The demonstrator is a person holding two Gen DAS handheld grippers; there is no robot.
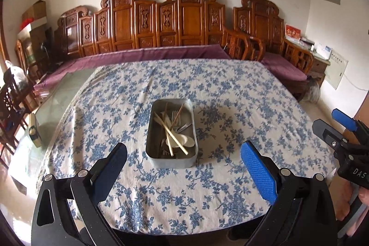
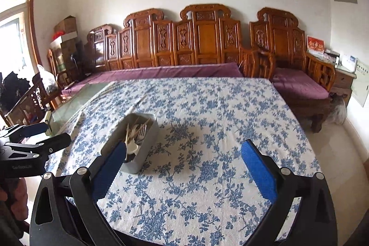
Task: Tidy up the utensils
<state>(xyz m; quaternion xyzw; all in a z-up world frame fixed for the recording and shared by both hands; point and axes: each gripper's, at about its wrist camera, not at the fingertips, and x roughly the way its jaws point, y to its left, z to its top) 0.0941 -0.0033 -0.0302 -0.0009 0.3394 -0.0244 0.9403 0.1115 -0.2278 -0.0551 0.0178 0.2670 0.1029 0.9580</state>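
A grey metal tin (image 1: 171,157) stands in the middle of the blue-flowered tablecloth (image 1: 230,96). It holds wooden chopsticks (image 1: 169,130), a white spoon (image 1: 186,141) and plastic forks (image 1: 176,118). My left gripper (image 1: 184,156) is open above the near part of the table, the tin just beyond its blue pads. My right gripper (image 2: 184,156) is open too, nothing between its fingers; the tin (image 2: 138,161) lies by its left finger (image 2: 113,163). In the right wrist view the forks (image 2: 141,130) and spoon (image 2: 133,147) show inside. Each gripper appears at the edge of the other view: the right one (image 1: 339,130), the left one (image 2: 43,135).
A carved wooden bench (image 1: 161,22) with purple cushions runs along the far wall behind the table. A glass tabletop (image 1: 60,93) shows at the left beyond the cloth. Chairs and boxes (image 1: 34,22) crowd the left corner. A small cabinet (image 2: 343,77) stands at the right.
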